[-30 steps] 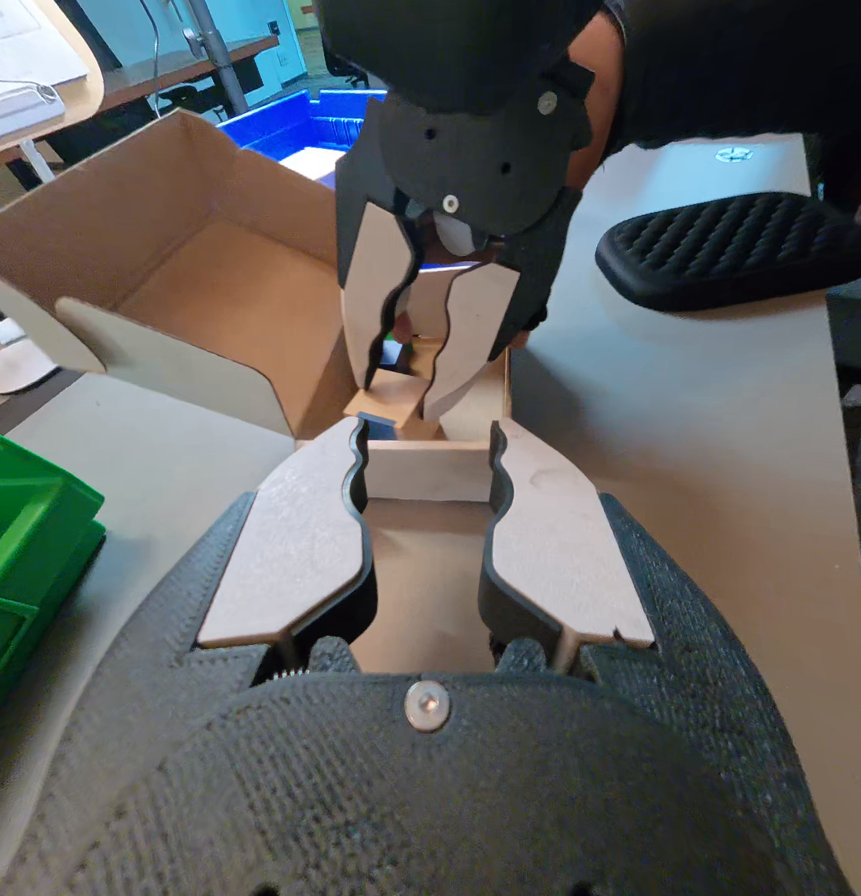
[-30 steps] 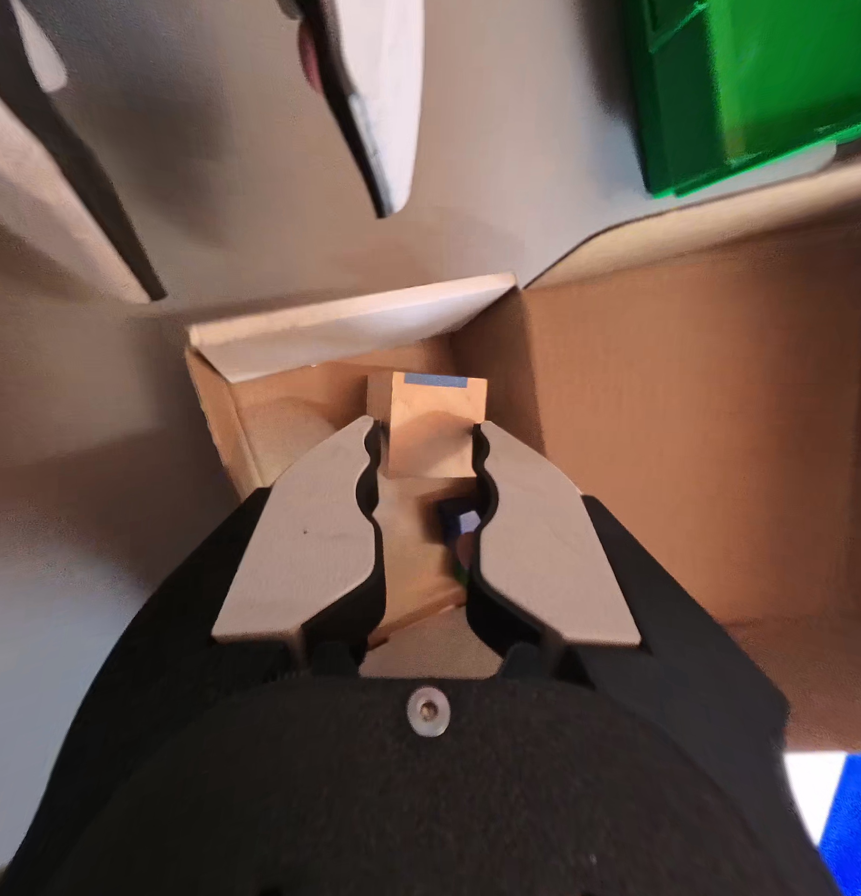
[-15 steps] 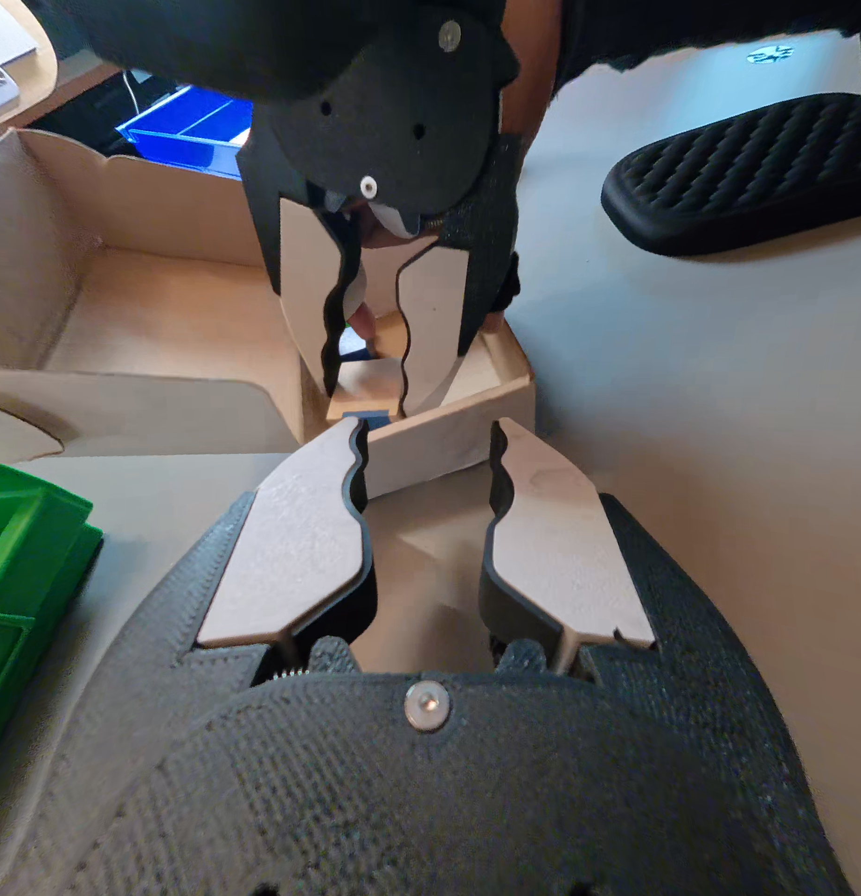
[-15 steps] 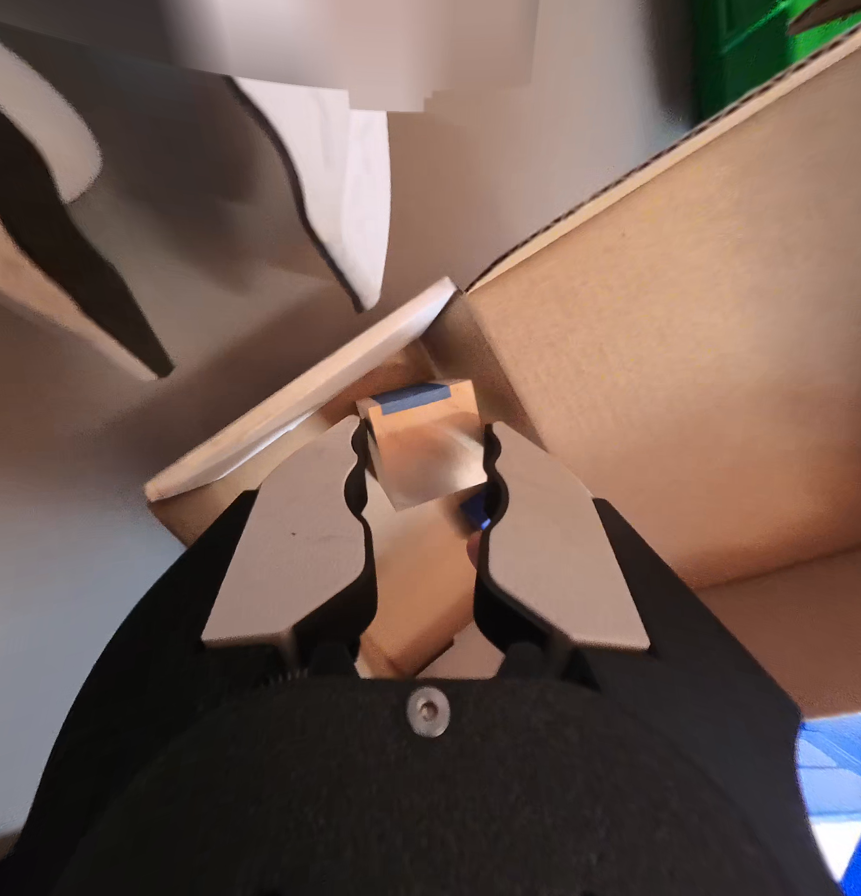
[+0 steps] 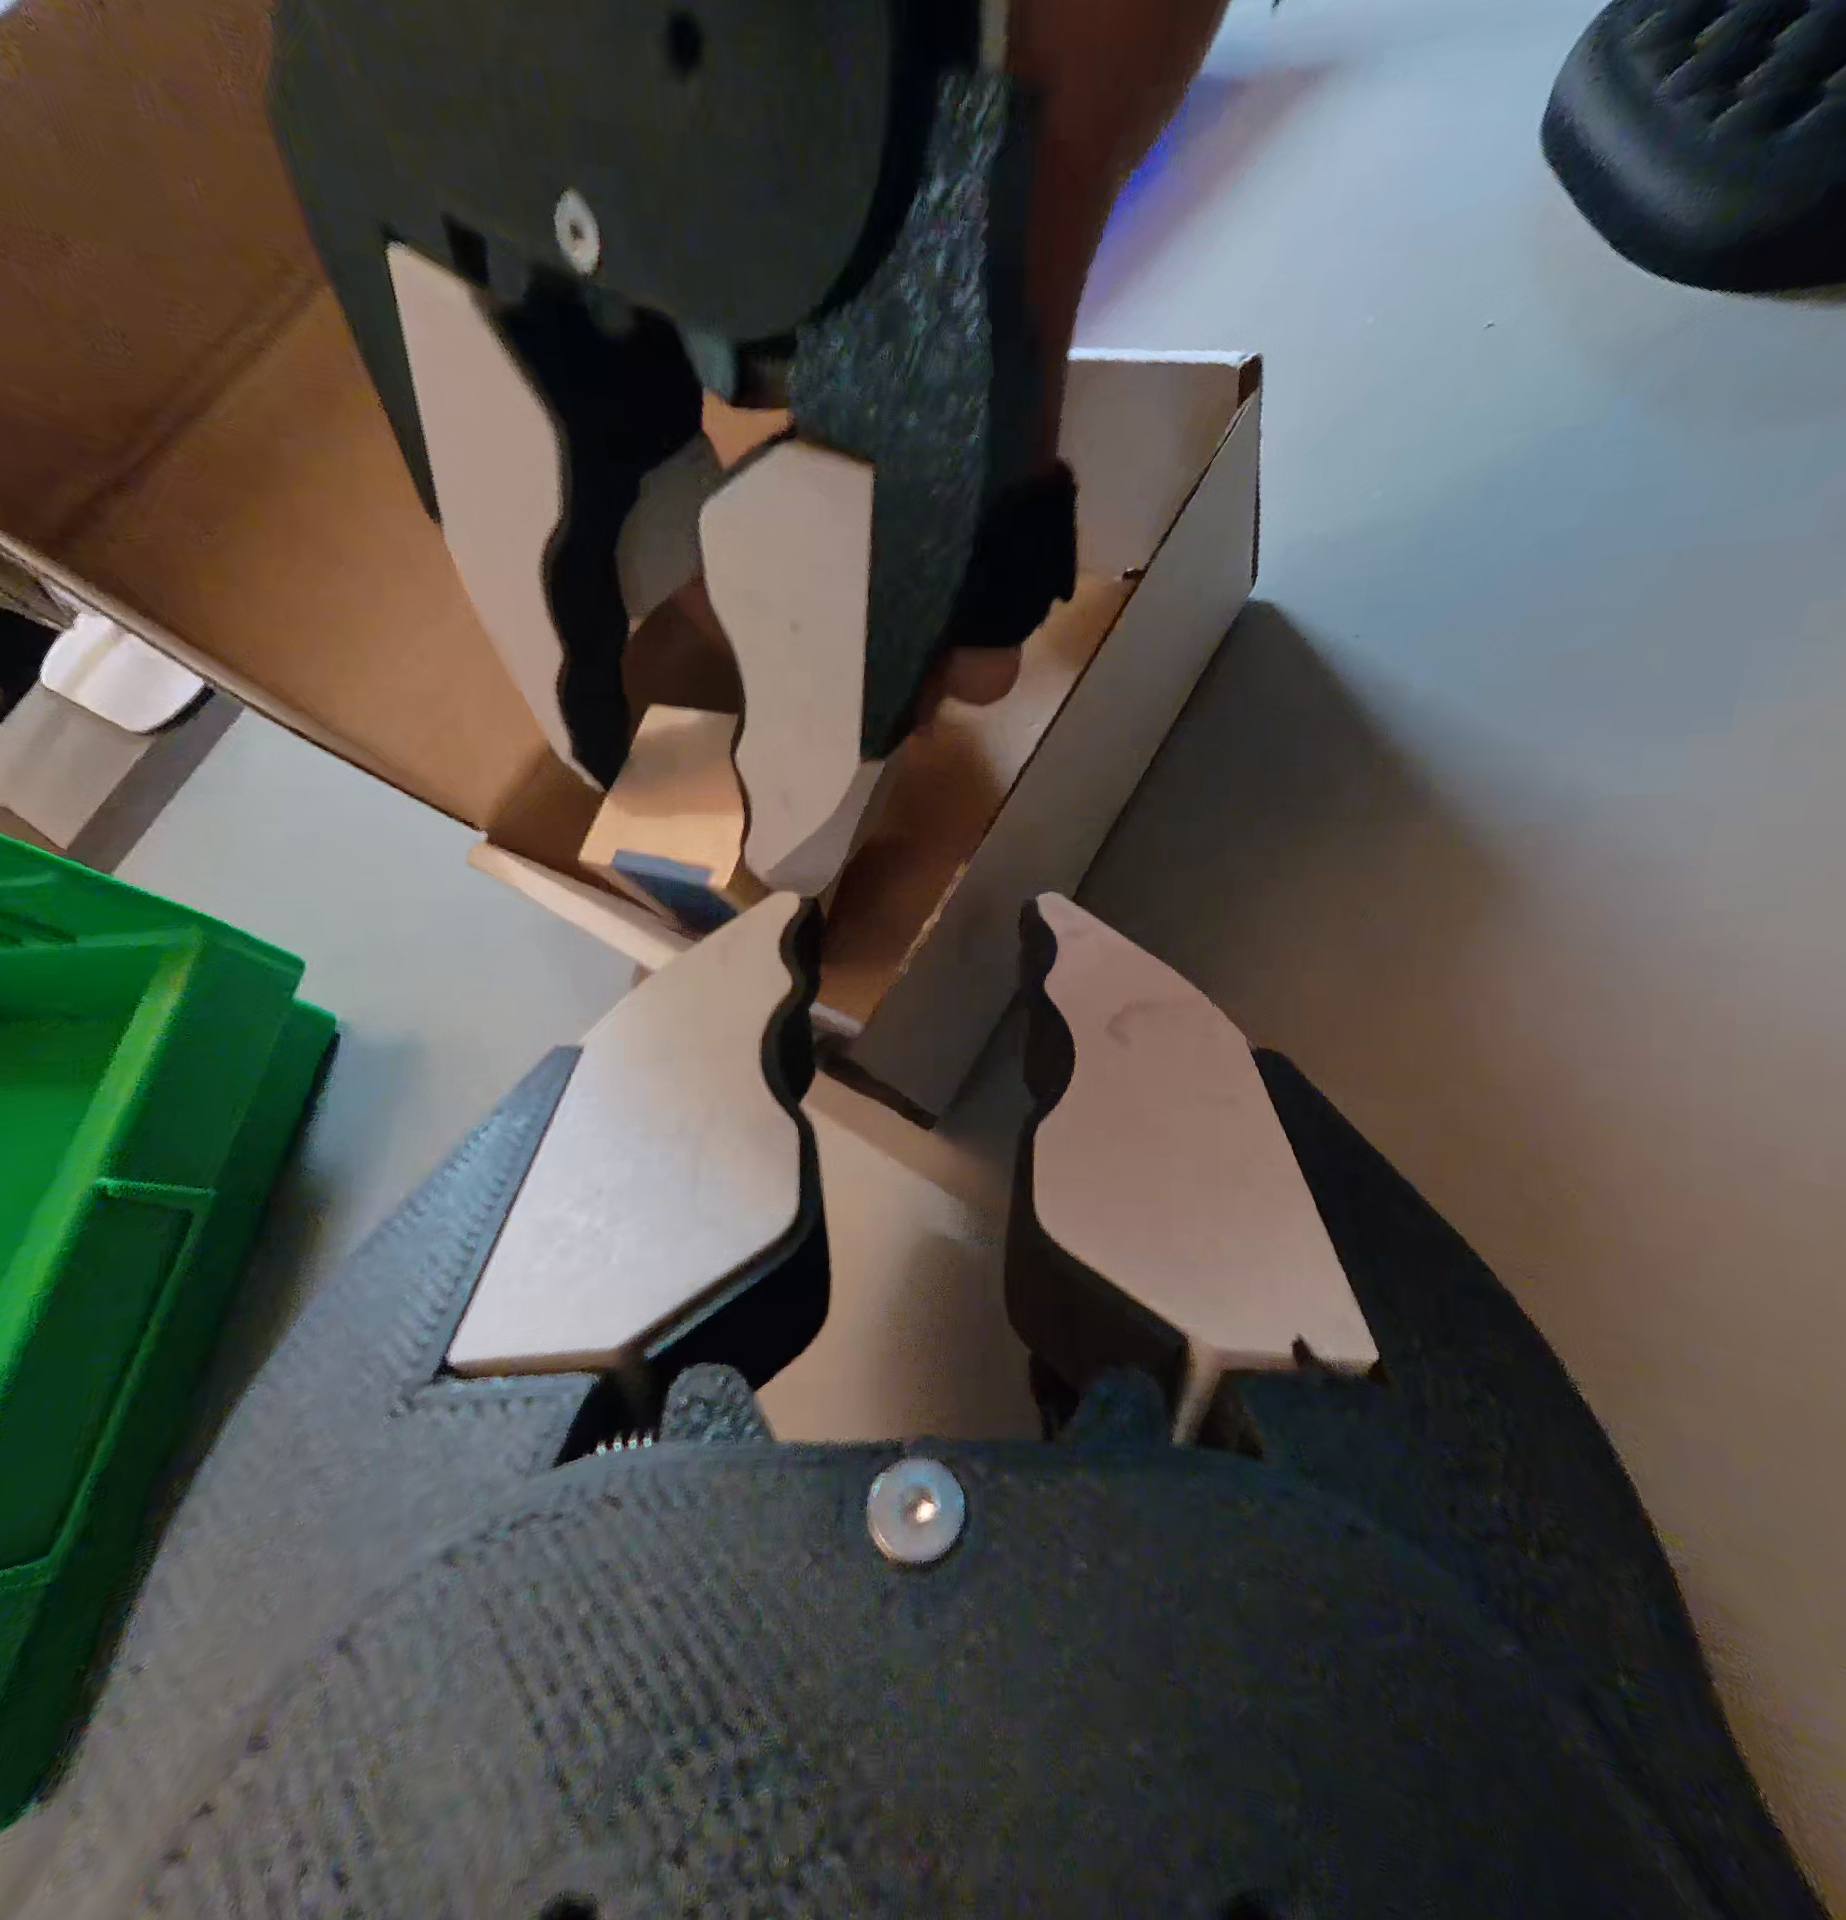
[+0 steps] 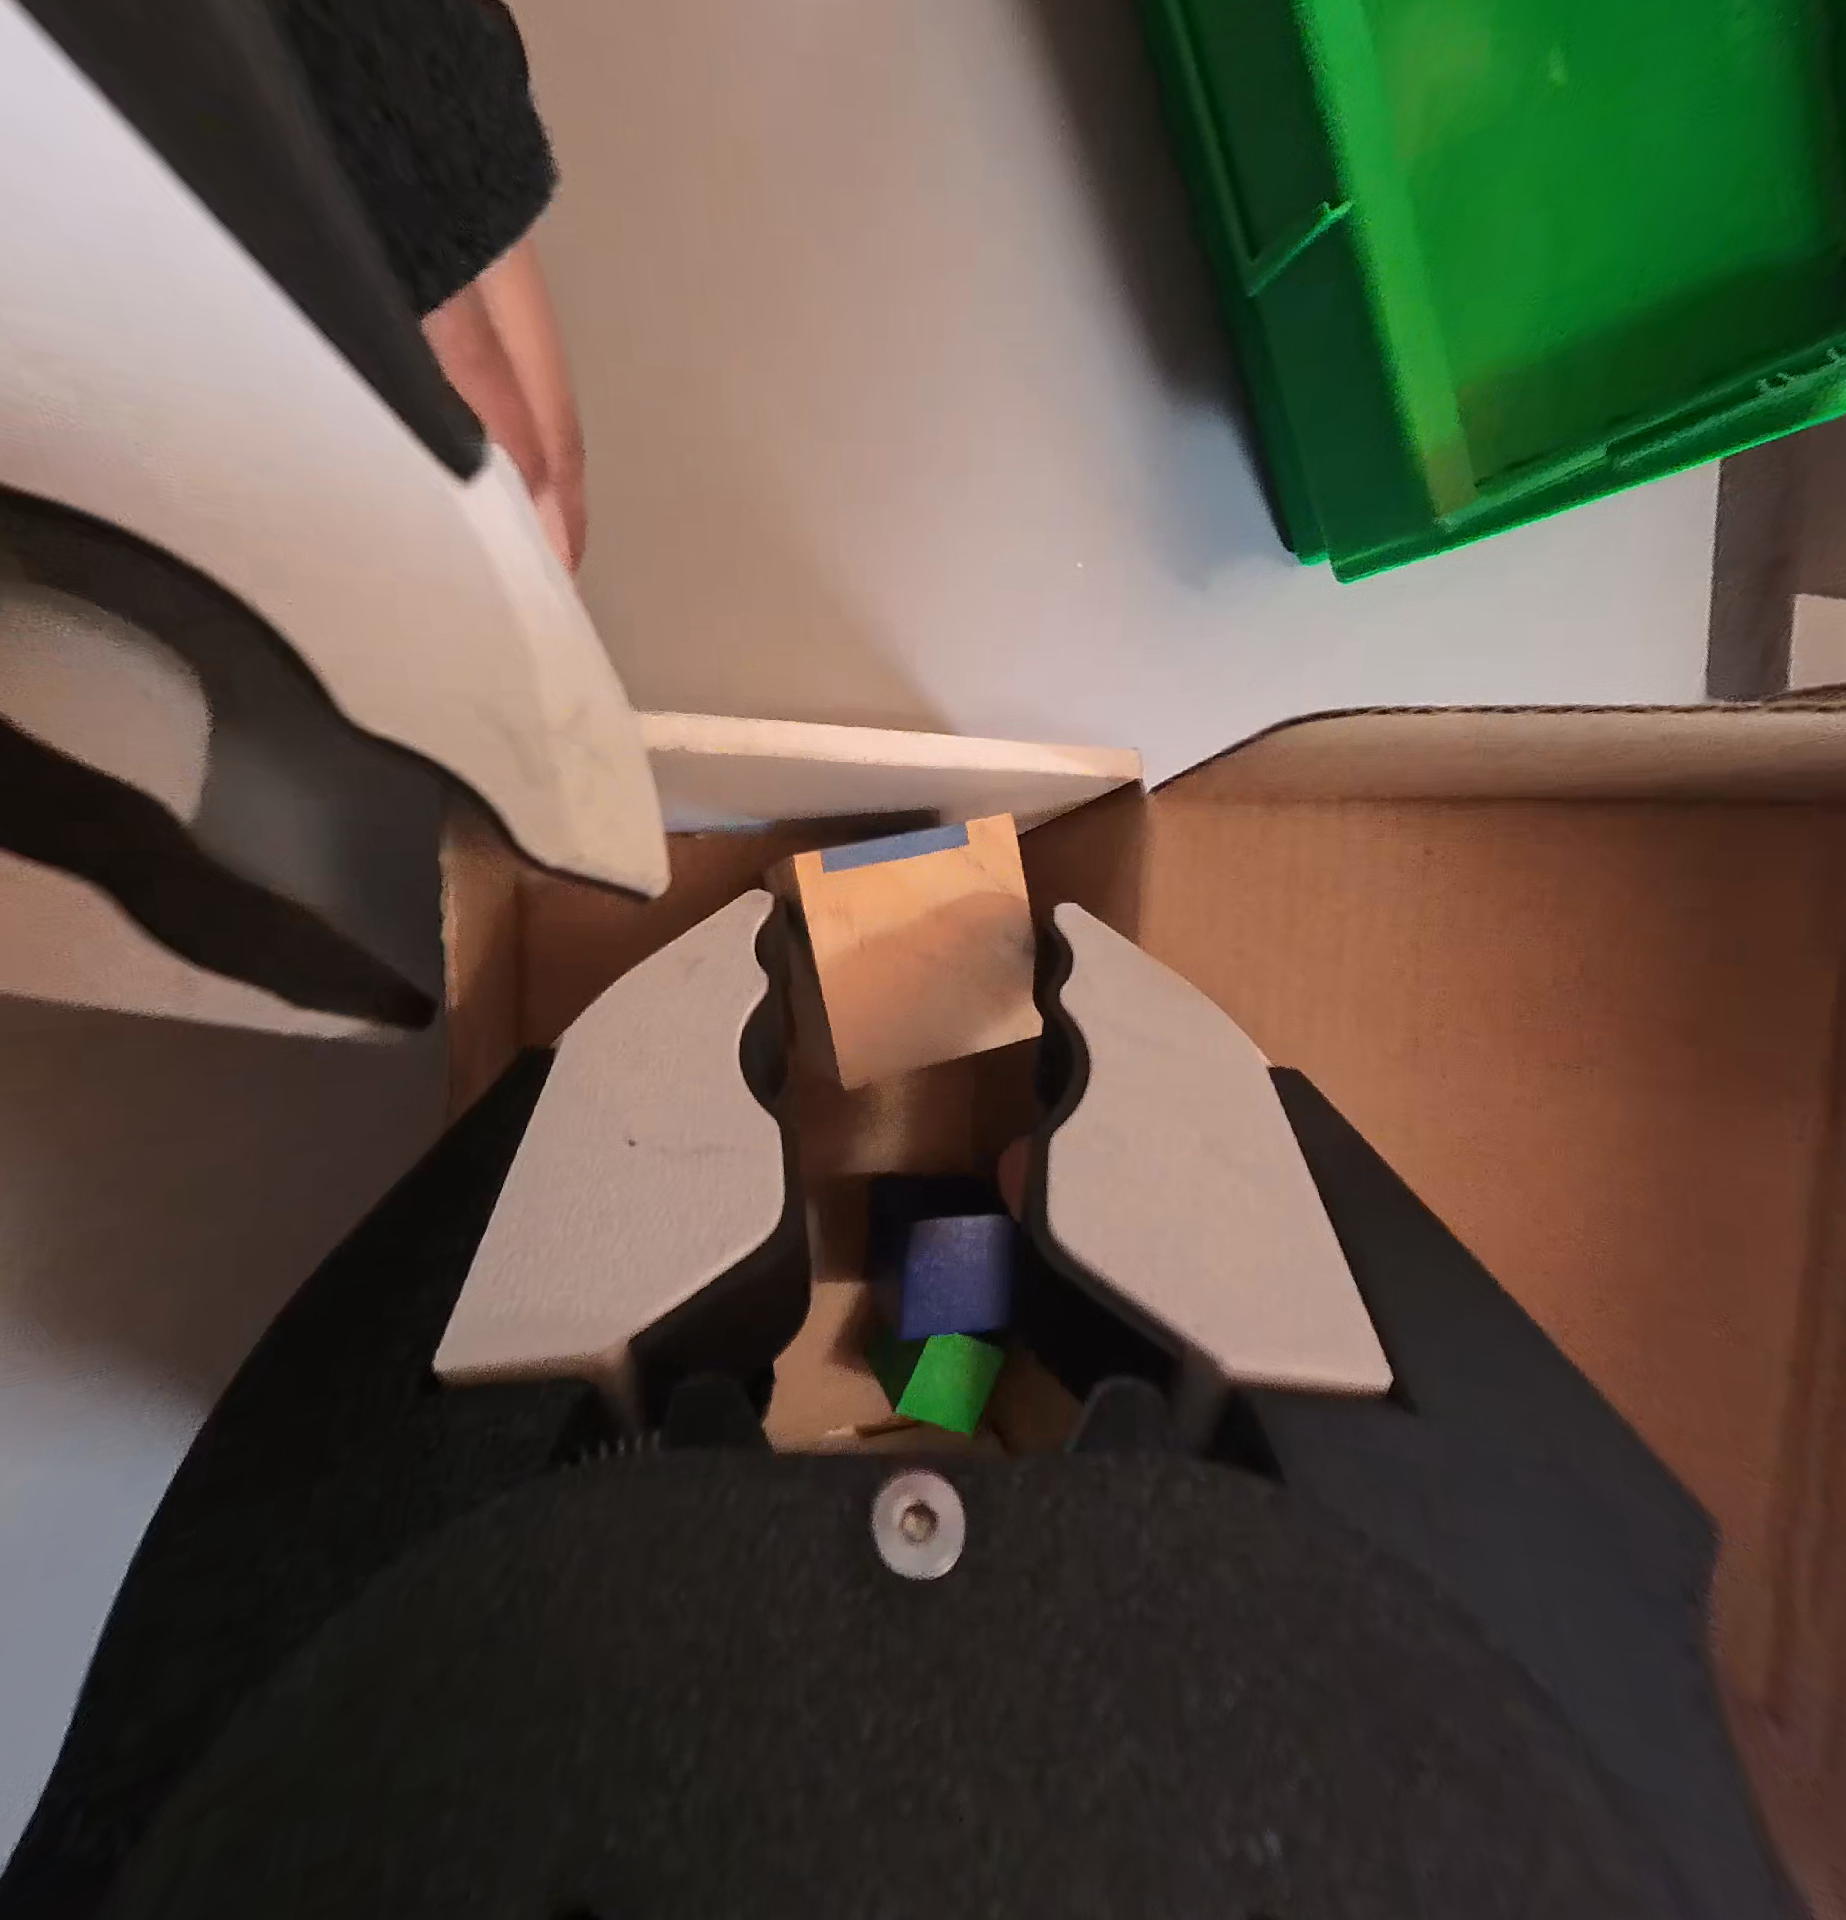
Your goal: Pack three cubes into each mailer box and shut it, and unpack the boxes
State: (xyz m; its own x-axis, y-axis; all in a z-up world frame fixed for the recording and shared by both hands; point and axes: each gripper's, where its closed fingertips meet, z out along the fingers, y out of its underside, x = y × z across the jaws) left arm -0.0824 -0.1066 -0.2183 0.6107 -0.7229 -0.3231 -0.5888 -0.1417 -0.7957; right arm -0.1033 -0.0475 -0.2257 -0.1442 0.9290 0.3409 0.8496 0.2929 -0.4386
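Note:
A small white mailer box point(image 5: 1127, 707) stands open on the grey table, brown inside. My right gripper point(image 6: 914, 925) reaches down into it and is shut on a wooden cube point(image 6: 919, 956) with a blue tape strip on its edge. The cube is tilted and sits above the box floor. A blue cube point(image 6: 955, 1288) and a green cube point(image 6: 945, 1397) lie lower in the box. In the left wrist view the right gripper point(image 5: 690, 821) and the wooden cube point(image 5: 670, 800) show from the front. My left gripper point(image 5: 919, 925) is open and empty, its left fingertip at the box's near corner.
A wide brown cardboard panel point(image 6: 1418, 1039) rises beside the mailer box. A green bin point(image 6: 1521, 260) stands on the table beyond it and also shows in the left wrist view point(image 5: 88, 1195). A black perforated pad point(image 5: 1729, 135) lies at the far right.
The mailer box has turned and now sits at an angle. My left gripper has come closer to its corner. The wooden cube now sits higher between my right gripper's fingers, uncovering the blue and green cubes.

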